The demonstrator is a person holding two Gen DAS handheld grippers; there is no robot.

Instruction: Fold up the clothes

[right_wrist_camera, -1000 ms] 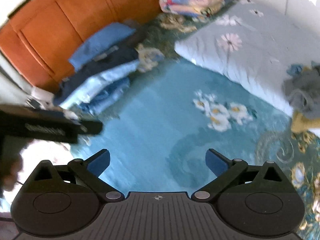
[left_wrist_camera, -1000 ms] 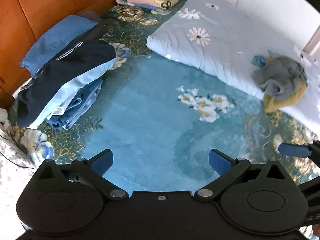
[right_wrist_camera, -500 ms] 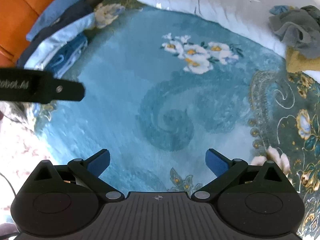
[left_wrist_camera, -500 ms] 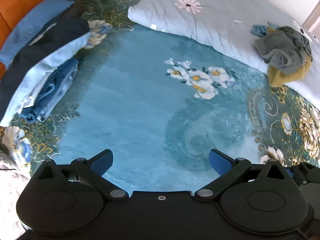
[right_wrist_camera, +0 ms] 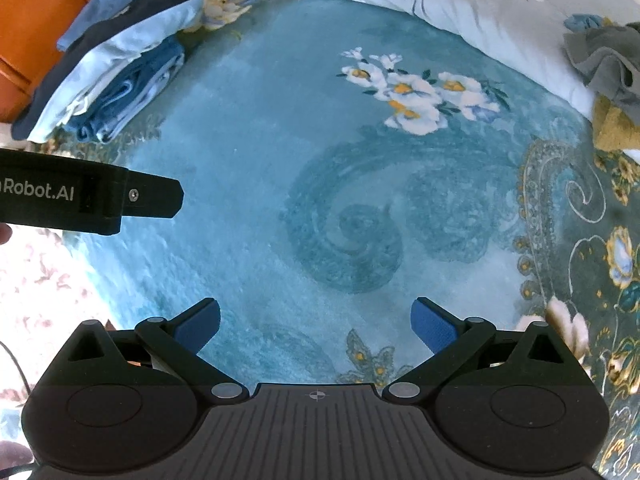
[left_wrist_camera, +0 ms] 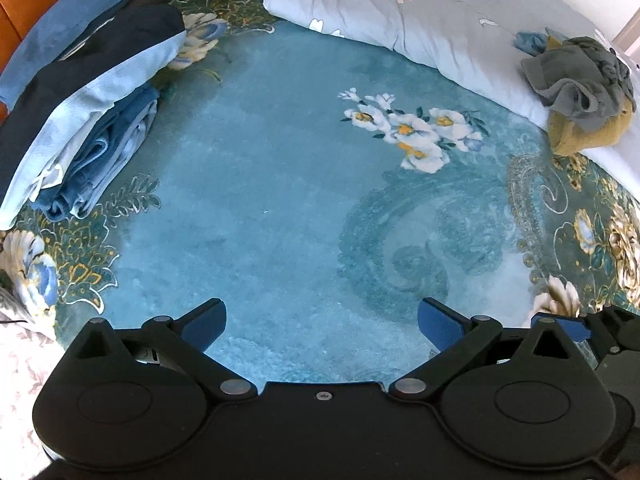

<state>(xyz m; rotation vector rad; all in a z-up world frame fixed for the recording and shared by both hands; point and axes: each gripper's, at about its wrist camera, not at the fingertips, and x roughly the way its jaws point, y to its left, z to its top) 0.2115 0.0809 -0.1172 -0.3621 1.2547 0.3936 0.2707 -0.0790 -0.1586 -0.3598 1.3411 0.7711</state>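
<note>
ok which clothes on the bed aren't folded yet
The crumpled grey garment on the mustard-yellow one, at the pillow's right end. The blue stack on the left is already folded flat.

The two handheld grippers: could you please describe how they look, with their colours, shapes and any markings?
Both are matt black. The left gripper has a smooth body with two round discs; angled link arms with silver pivot pins carry blue pads. The right gripper matches, except that its centre plate is ribbed with a small crosshair mark. Seen from the right wrist view, the left gripper's side bears white lettering, "Robot.AI".
</note>
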